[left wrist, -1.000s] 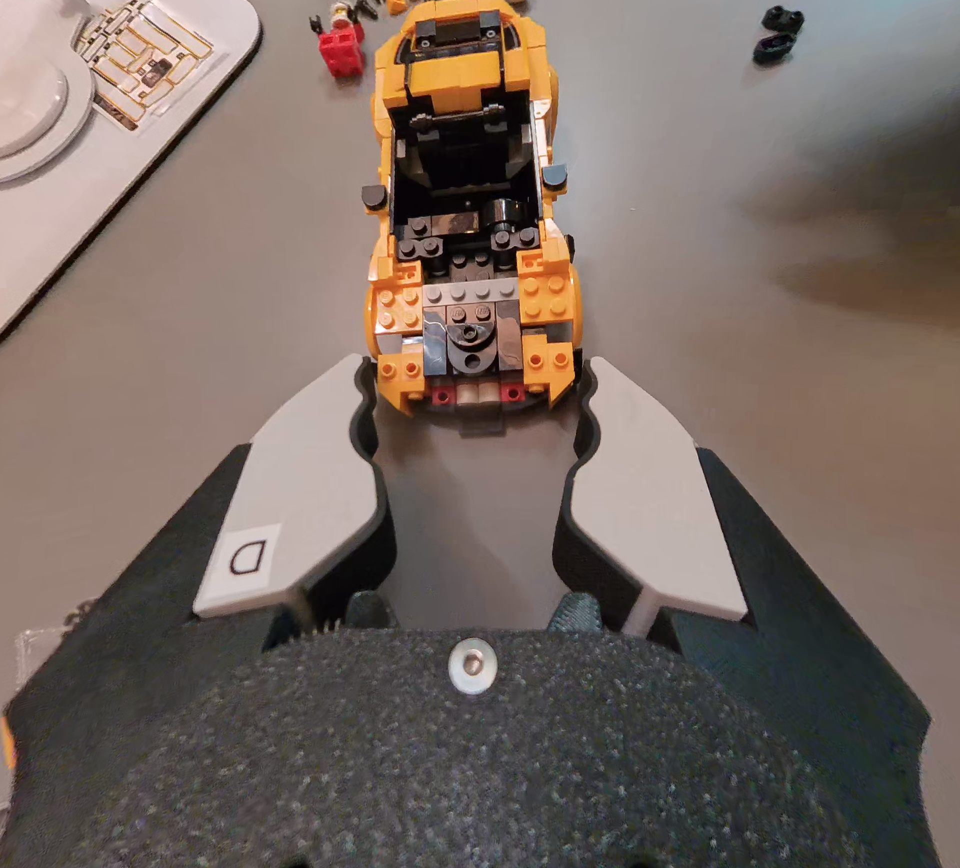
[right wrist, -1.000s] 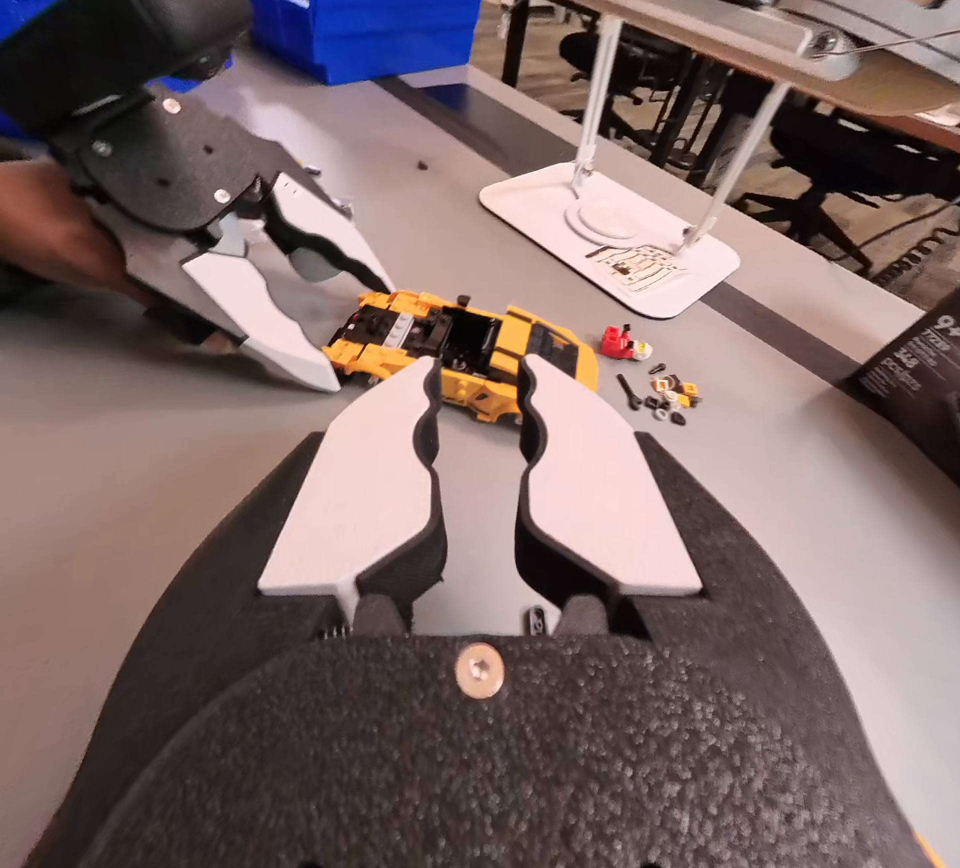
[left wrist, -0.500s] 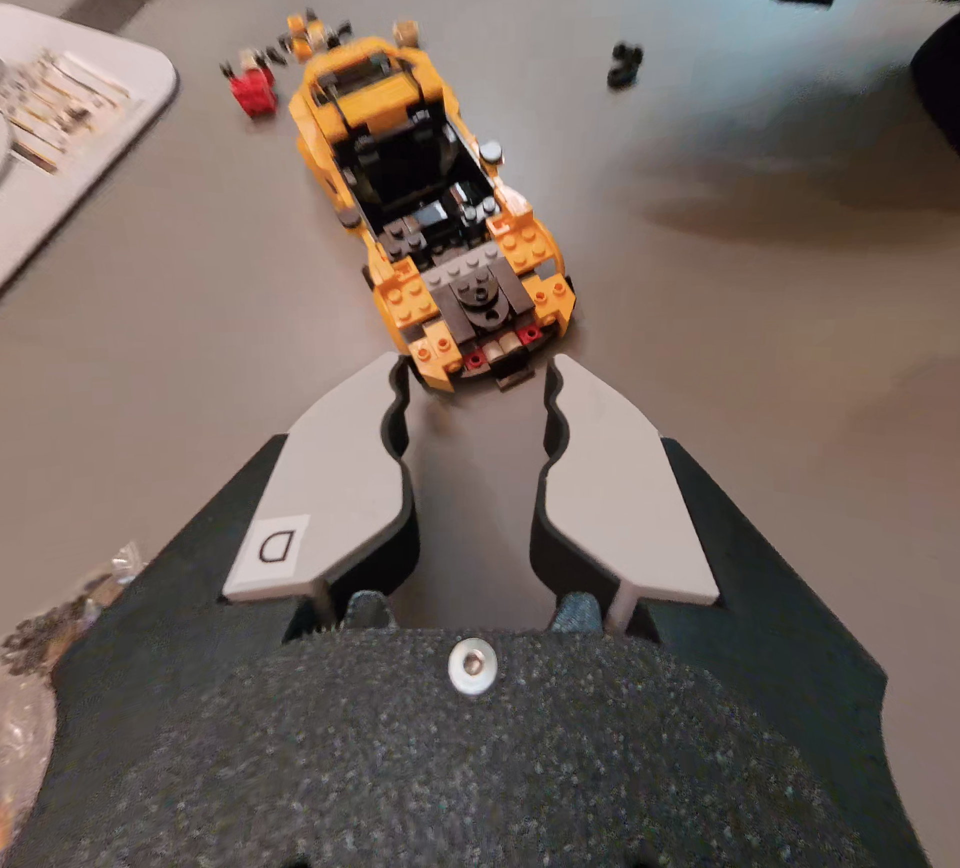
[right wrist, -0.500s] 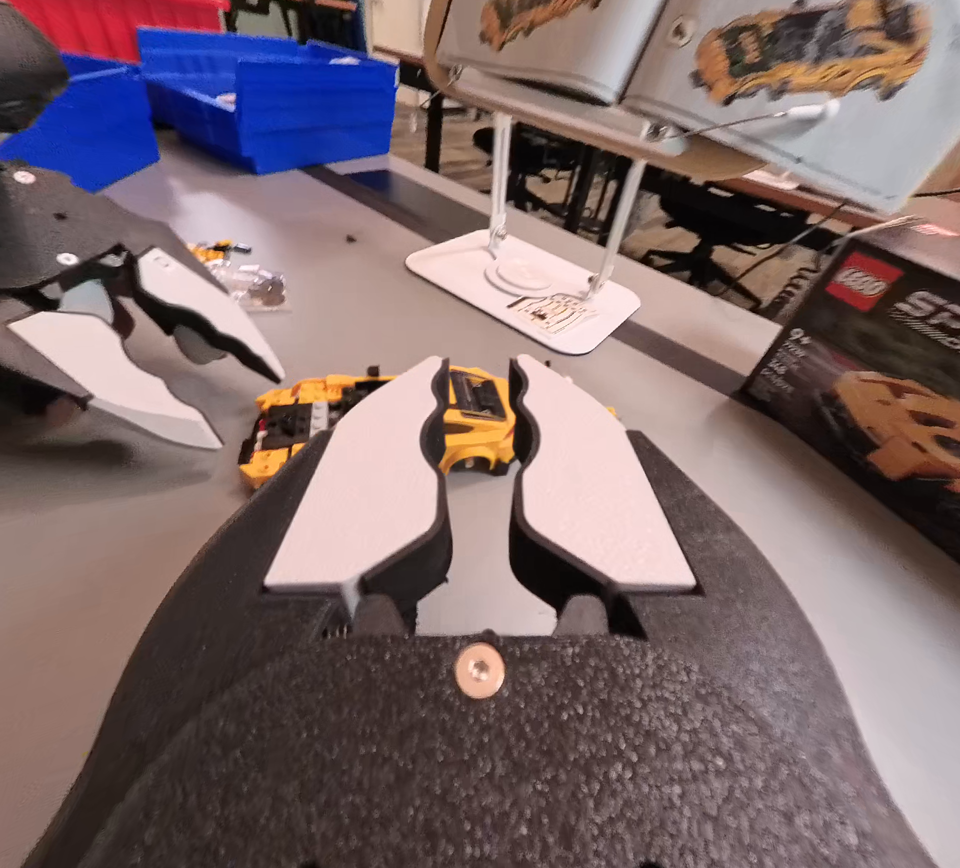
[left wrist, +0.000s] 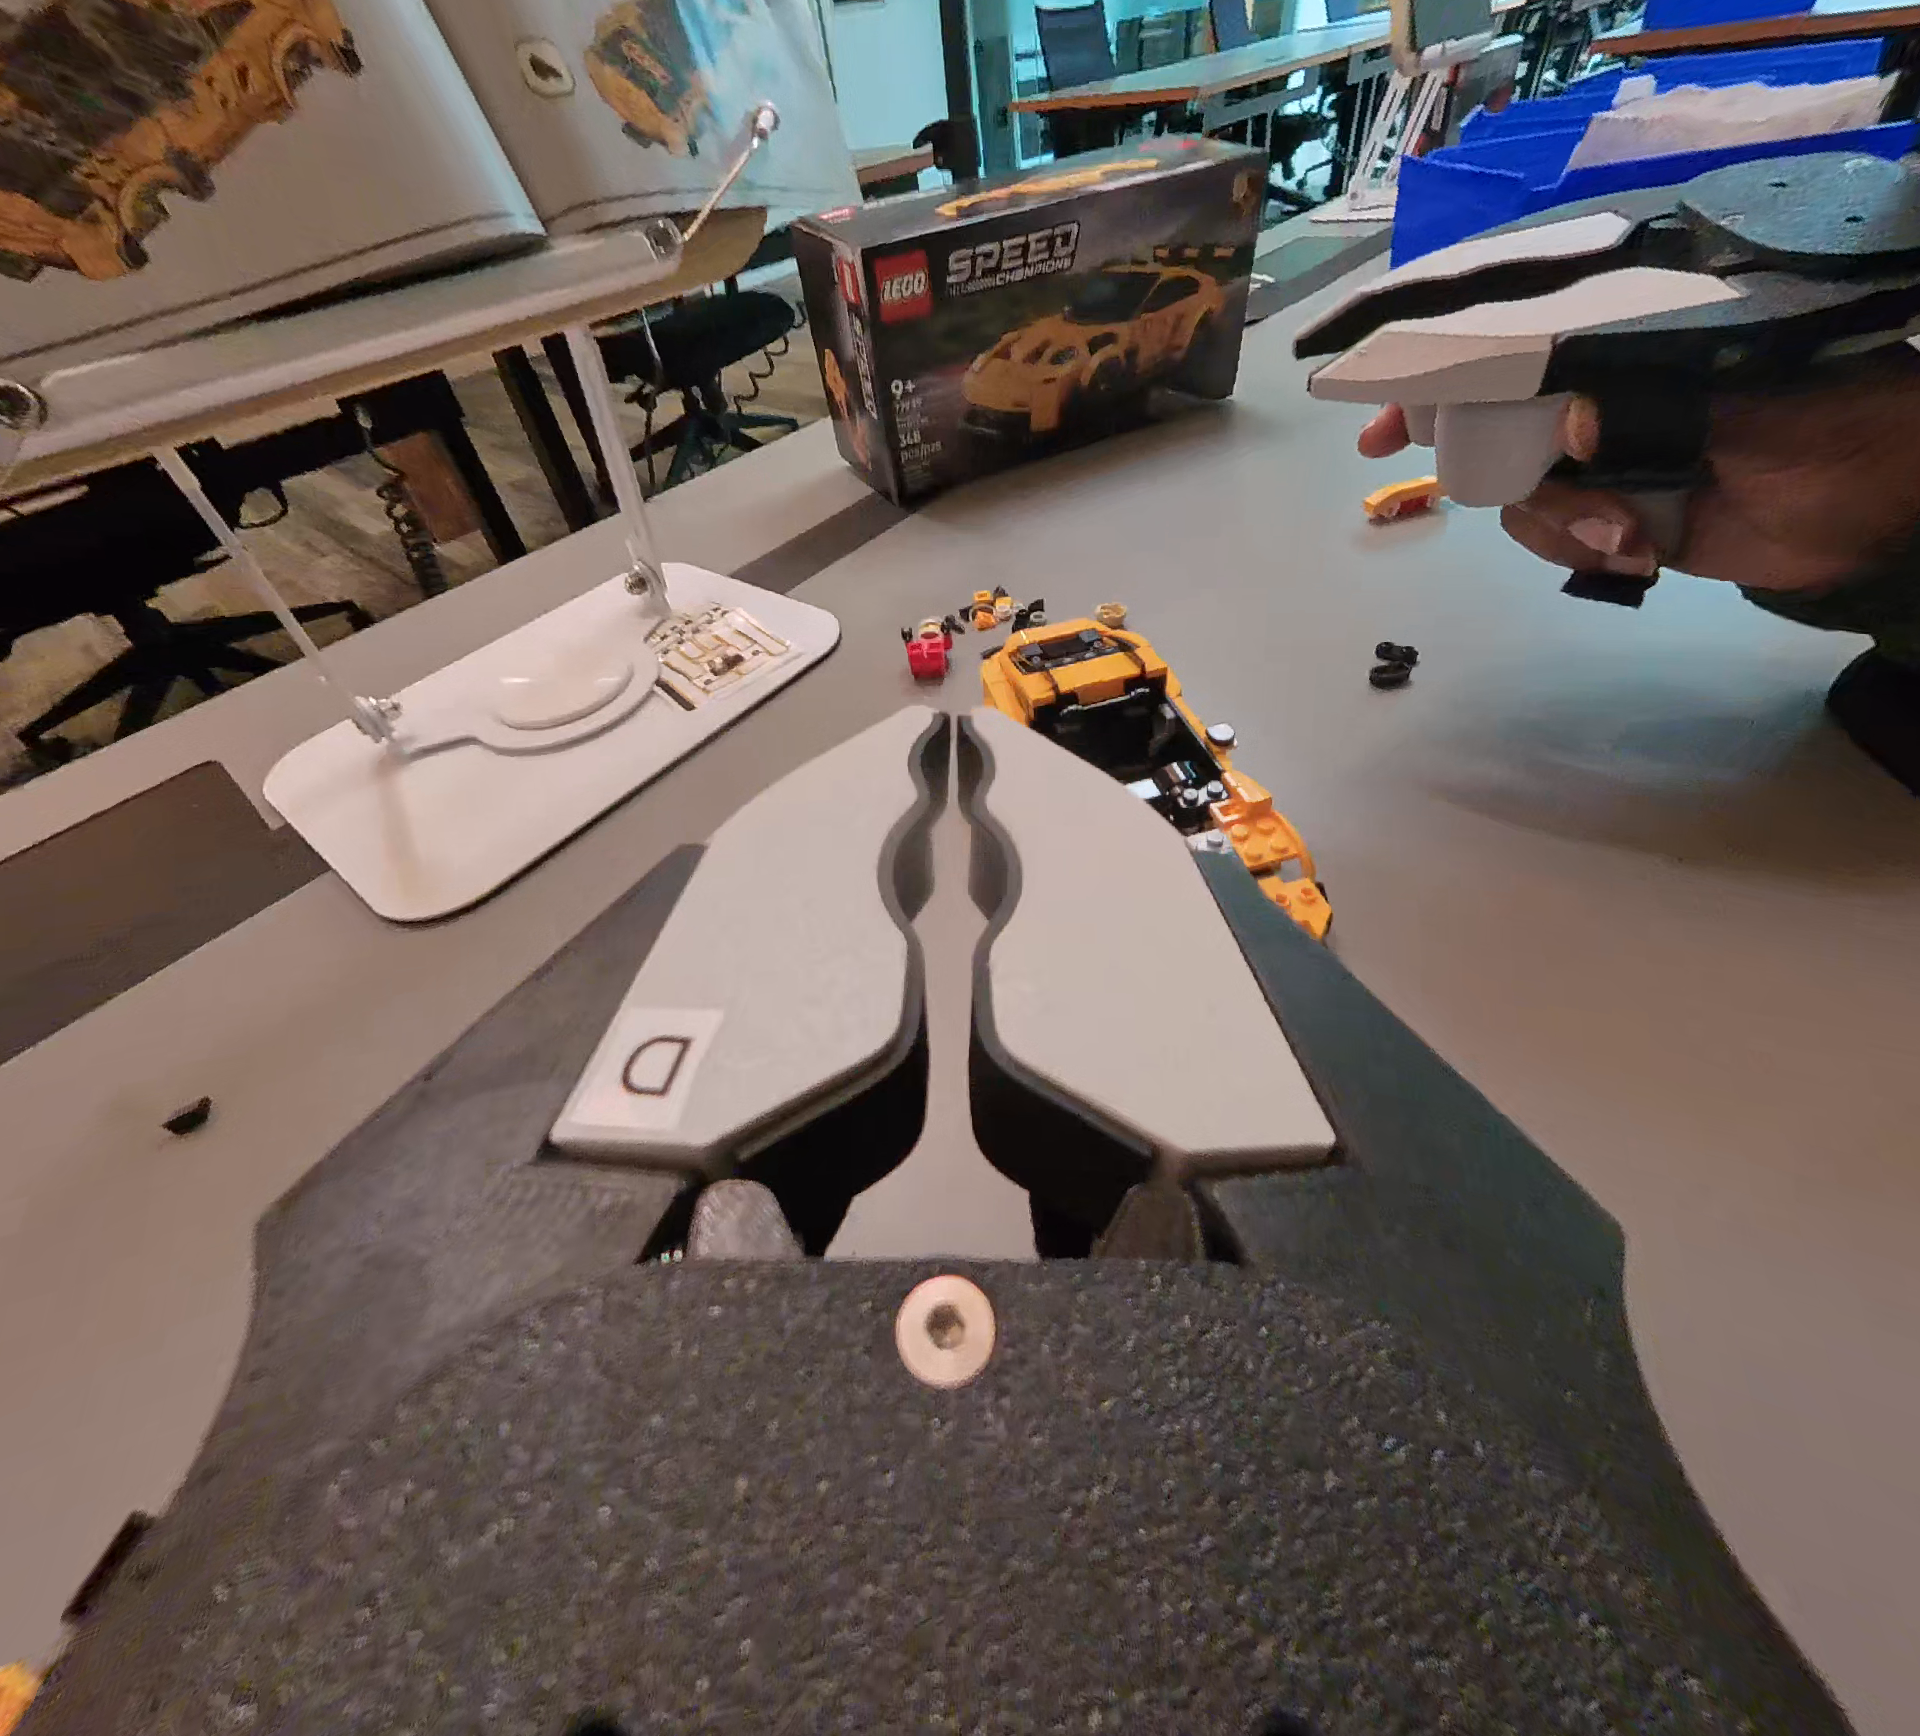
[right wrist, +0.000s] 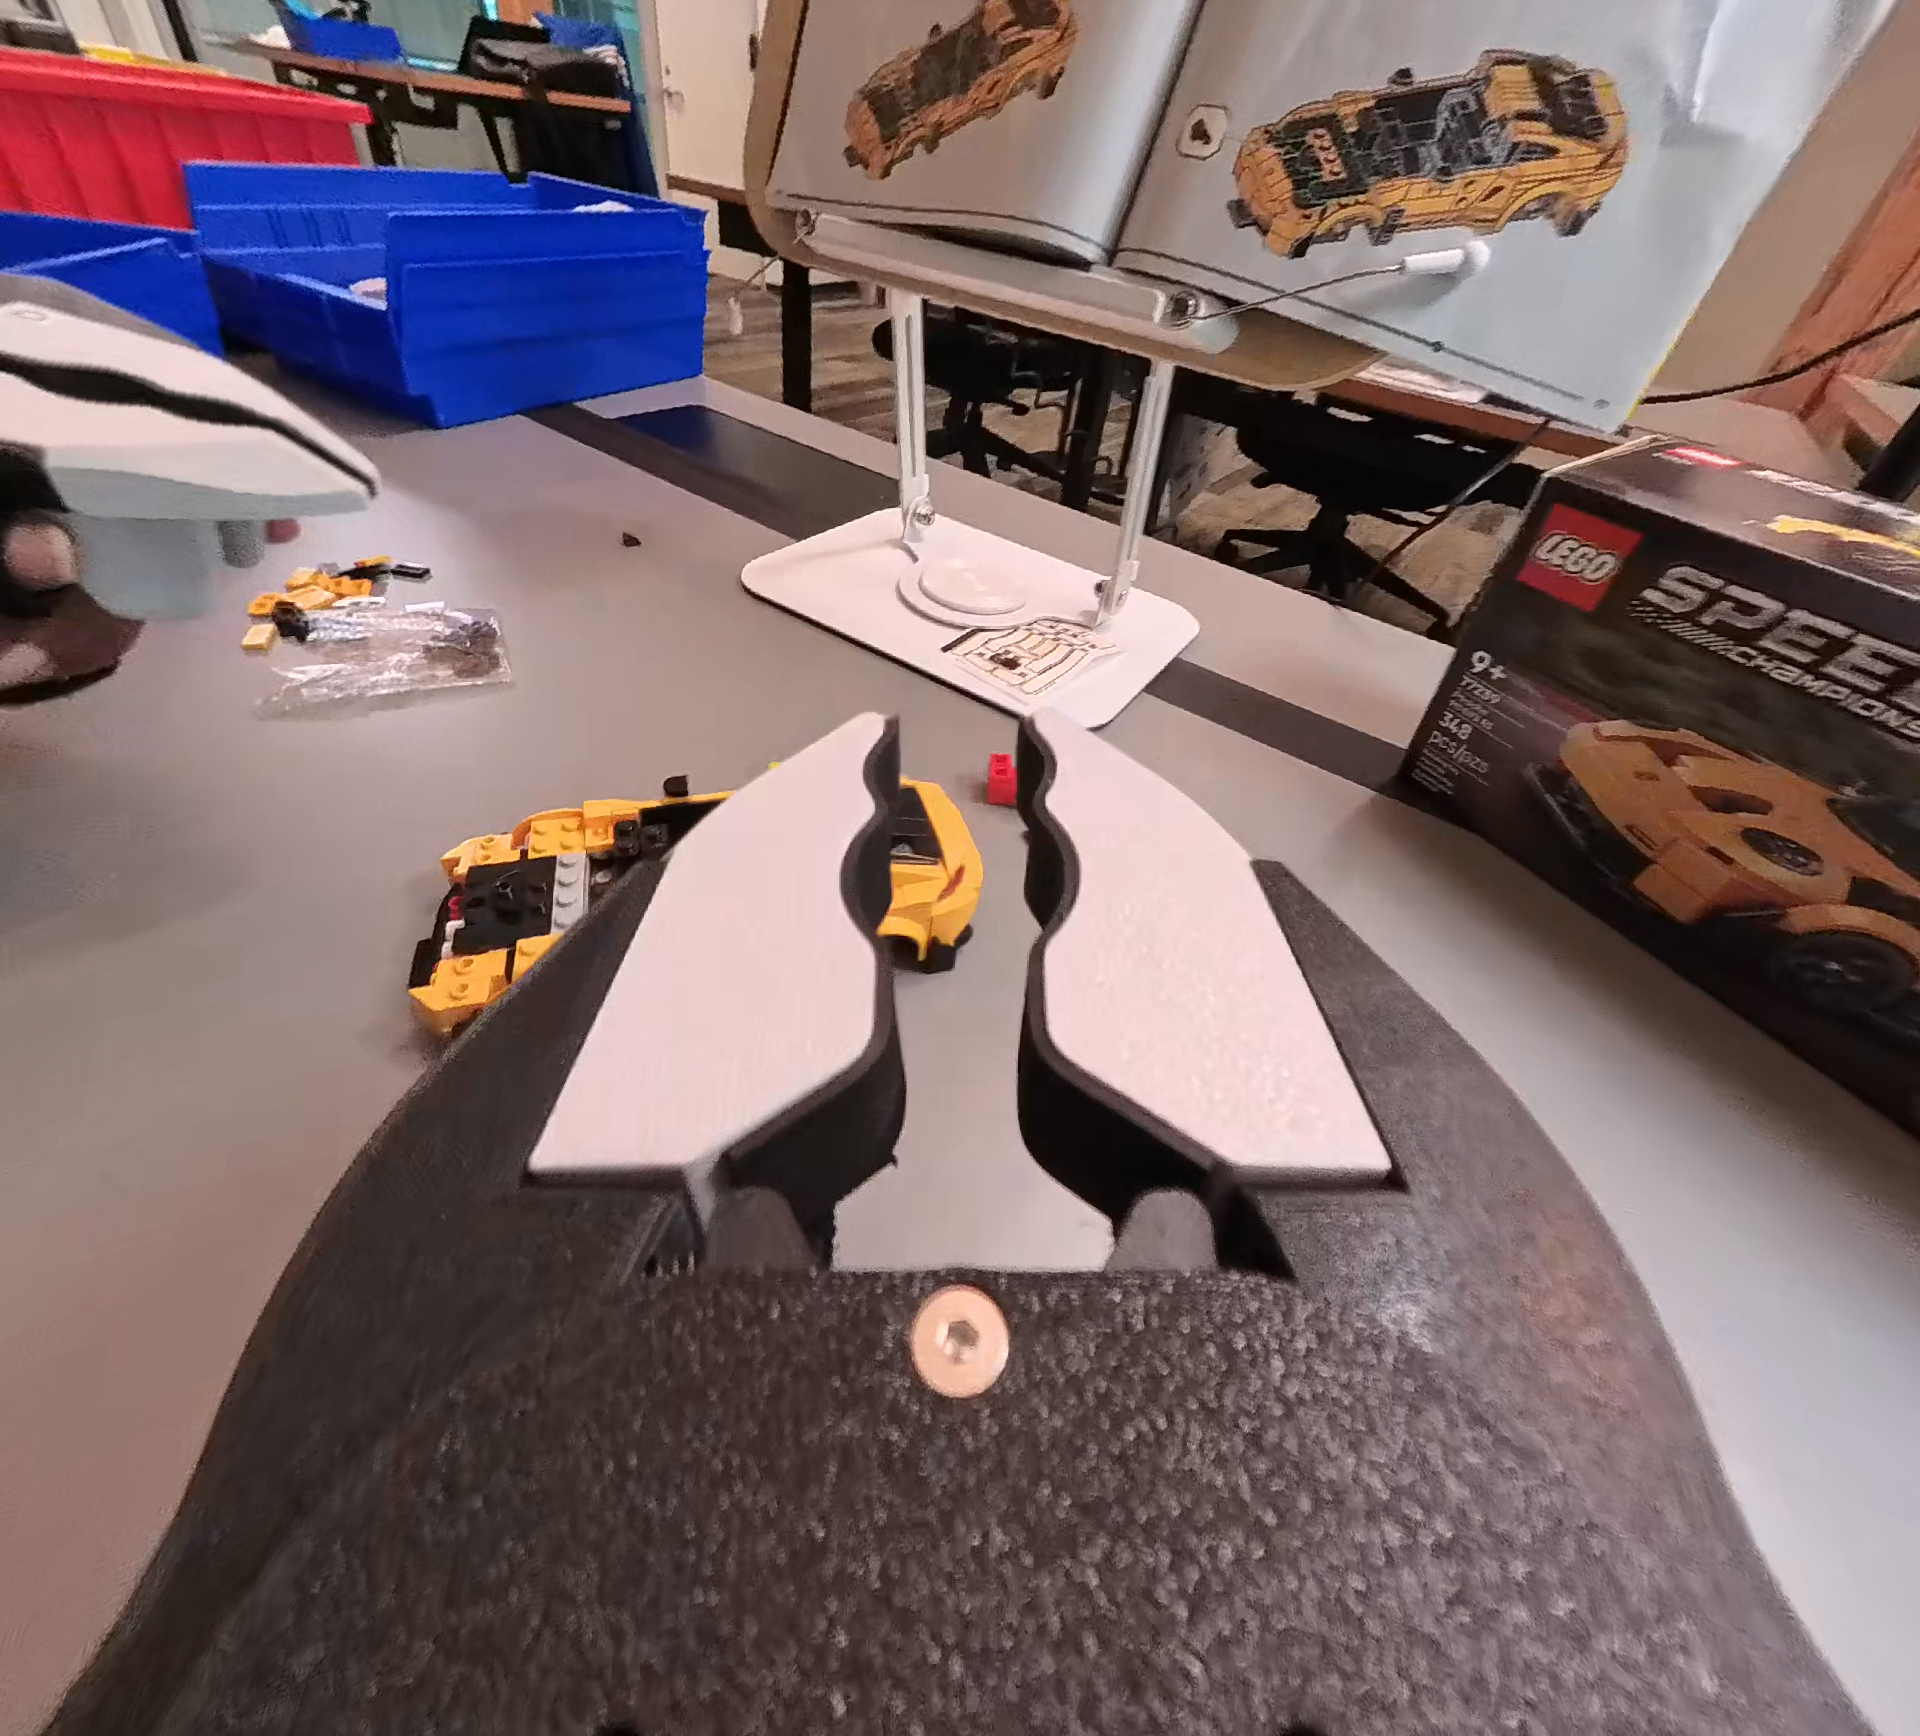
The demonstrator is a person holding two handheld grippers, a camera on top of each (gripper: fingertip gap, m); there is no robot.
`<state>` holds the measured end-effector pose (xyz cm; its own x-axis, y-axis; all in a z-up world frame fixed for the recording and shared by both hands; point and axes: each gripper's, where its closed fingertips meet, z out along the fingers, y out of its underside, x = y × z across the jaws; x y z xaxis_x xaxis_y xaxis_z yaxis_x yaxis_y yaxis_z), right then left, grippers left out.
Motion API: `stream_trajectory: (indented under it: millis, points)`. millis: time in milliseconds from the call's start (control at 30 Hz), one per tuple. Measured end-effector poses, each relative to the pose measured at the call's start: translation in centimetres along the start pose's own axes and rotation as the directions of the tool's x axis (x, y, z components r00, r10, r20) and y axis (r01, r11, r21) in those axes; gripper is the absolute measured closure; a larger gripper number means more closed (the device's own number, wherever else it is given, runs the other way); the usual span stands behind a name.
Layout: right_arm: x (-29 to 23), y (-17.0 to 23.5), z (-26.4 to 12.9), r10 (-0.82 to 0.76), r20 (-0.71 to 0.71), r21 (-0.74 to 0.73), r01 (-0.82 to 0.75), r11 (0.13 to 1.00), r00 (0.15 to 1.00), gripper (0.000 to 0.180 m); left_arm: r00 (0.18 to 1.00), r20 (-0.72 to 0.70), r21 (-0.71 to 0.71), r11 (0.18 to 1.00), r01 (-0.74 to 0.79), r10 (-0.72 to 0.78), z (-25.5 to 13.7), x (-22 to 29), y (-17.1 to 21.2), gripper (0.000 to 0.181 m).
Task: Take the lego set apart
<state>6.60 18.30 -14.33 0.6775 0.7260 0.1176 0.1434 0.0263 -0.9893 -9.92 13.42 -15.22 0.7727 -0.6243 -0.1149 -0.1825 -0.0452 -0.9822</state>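
Observation:
The yellow lego car lies on the grey table with its roof off and the black interior showing. My left gripper is shut and empty, raised just short of the car and to its left. In the right wrist view the car is partly hidden behind my fingers. My right gripper is open with a narrow gap and empty, above the car's front end. It also shows in the left wrist view, held by a hand at the upper right.
Small loose parts and a red brick lie past the car. Two black pieces lie to its right. A lego box, a white book stand with a manual, a parts bag and blue bins surround it. Across from one pair of fingers to the other is roughly 20 cm.
My left gripper has closed from wide open and has lifted back from the car's rear. The right gripper has risen and swung toward the car's front. The car has not moved.

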Motion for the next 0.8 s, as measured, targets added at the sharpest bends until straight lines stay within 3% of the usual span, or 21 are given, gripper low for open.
stream_trajectory:
  millis: [167,267,467,700,800]
  points:
    - [-2.9,1.4,0.4,-0.046,0.156,-0.075,0.058,0.995,0.987,0.159,0.999,-0.028,-0.074,0.996,0.044,-0.046,0.6,0.2,1.5,0.174]
    - [-6.2,2.9,0.5,-0.168,0.299,-0.124,0.213,0.969,0.939,0.159,0.995,-0.072,-0.171,0.983,0.061,-0.074,1.3,1.0,3.3,0.161]
    - [-9.5,6.7,0.9,-0.521,0.484,-0.127,0.645,0.754,0.703,0.158,0.979,-0.189,-0.325,0.946,0.004,-0.07,2.3,4.0,6.4,0.139]
    - [-10.8,8.9,1.7,-0.731,0.546,-0.021,0.879,0.477,0.409,0.159,0.972,-0.228,-0.413,0.91,-0.041,-0.059,3.3,6.0,8.3,0.11]
    - [-11.0,9.3,2.2,-0.766,0.55,0.023,0.91,0.413,0.333,0.164,0.976,-0.214,-0.441,0.896,-0.052,-0.049,4.0,6.3,8.7,0.093]
